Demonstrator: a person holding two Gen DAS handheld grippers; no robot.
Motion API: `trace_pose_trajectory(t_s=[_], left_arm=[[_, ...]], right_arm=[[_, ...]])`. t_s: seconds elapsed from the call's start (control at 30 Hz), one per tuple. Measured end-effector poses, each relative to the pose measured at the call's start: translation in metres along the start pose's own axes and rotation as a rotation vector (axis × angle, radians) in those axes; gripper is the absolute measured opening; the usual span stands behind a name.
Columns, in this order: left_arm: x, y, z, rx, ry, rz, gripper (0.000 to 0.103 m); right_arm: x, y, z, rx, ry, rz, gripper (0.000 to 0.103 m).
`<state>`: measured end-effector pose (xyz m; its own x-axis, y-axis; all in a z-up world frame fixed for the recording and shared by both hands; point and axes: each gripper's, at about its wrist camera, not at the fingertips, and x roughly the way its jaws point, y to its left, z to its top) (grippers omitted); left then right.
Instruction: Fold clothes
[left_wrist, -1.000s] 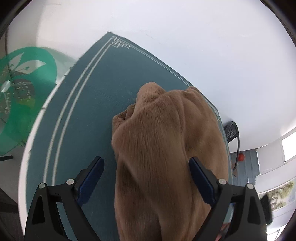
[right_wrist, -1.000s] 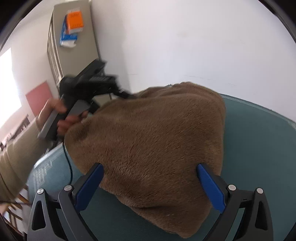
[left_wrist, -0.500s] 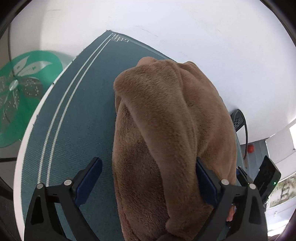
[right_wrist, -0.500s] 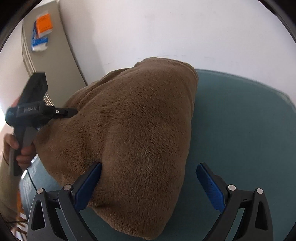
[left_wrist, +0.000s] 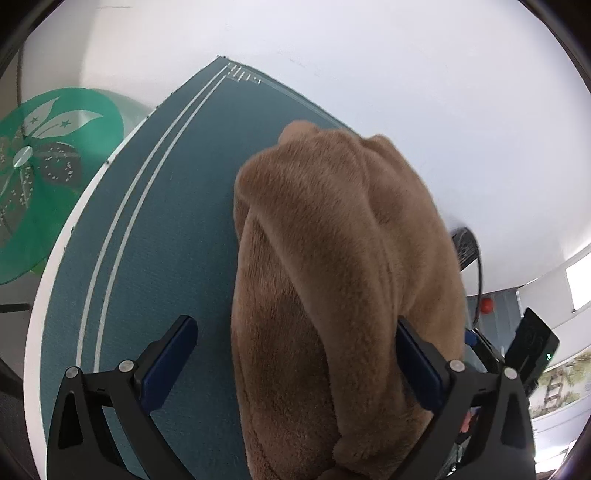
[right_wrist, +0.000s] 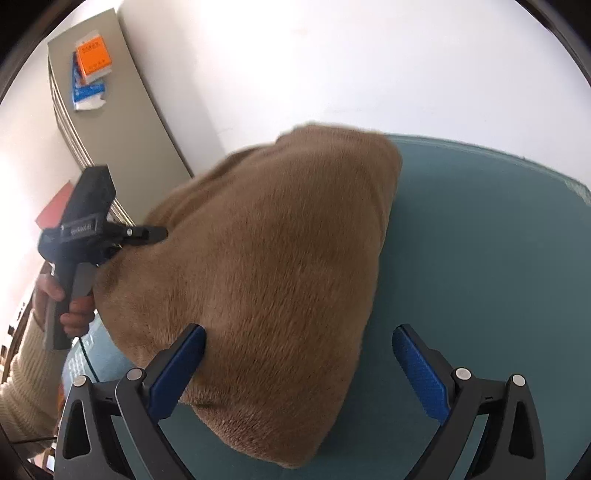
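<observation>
While both grippers (left_wrist: 295, 362) (right_wrist: 299, 365) stand open, the left's jaws just widened, the brown fleece garment (right_wrist: 266, 266) between them could slump unfolded.

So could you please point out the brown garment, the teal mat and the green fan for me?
Garment (left_wrist: 332, 258), left wrist view, on the upper fold of the plush bundle.
Mat (left_wrist: 155, 236), left wrist view, on bare teal surface beside its white stripes.
Fan (left_wrist: 40, 173), left wrist view, on the green guard near its hub.
</observation>
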<state>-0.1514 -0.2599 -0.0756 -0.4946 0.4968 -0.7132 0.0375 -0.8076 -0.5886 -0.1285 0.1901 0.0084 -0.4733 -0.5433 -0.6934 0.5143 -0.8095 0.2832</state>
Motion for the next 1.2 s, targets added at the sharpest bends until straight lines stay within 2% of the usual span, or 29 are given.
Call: trace_pose_trajectory(t_s=[0.17, 0.27, 0.43, 0.67, 0.77, 0.87, 0.93, 1.03, 1.13, 1.2], left_arm=[[0.005, 0.009, 0.016, -0.033, 0.007, -0.063, 0.103], [0.014, 0.012, 0.024, -0.044, 0.040, -0.088, 0.103], [0.031, 0.016, 0.033, -0.041, 0.097, -0.136, 0.103], [0.032, 0.020, 0.042, -0.001, 0.092, -0.171, 0.103], [0.037, 0.017, 0.045, 0.023, 0.112, -0.191, 0.103], [0.046, 0.012, 0.043, 0.045, 0.153, -0.241, 0.103], [0.049, 0.008, 0.043, 0.066, 0.160, -0.239, 0.103], [0.050, 0.009, 0.044, 0.052, 0.156, -0.249, 0.102], [0.047, 0.014, 0.041, 0.031, 0.154, -0.256, 0.092], [0.049, 0.013, 0.042, -0.003, 0.169, -0.279, 0.076]], right_arm=[[0.001, -0.035, 0.026, 0.129, -0.007, 0.086, 0.102], [0.015, -0.053, 0.035, 0.197, 0.017, 0.136, 0.102], [0.054, -0.071, 0.043, 0.310, 0.081, 0.276, 0.102], [0.081, -0.080, 0.051, 0.373, 0.120, 0.381, 0.102], [0.085, -0.075, 0.055, 0.357, 0.129, 0.397, 0.102], [0.090, -0.069, 0.058, 0.347, 0.138, 0.424, 0.102], [0.095, -0.062, 0.060, 0.335, 0.150, 0.456, 0.102], [0.100, -0.054, 0.062, 0.309, 0.147, 0.433, 0.102], [0.101, -0.050, 0.063, 0.300, 0.137, 0.411, 0.099], [0.100, -0.051, 0.061, 0.307, 0.122, 0.406, 0.090]])
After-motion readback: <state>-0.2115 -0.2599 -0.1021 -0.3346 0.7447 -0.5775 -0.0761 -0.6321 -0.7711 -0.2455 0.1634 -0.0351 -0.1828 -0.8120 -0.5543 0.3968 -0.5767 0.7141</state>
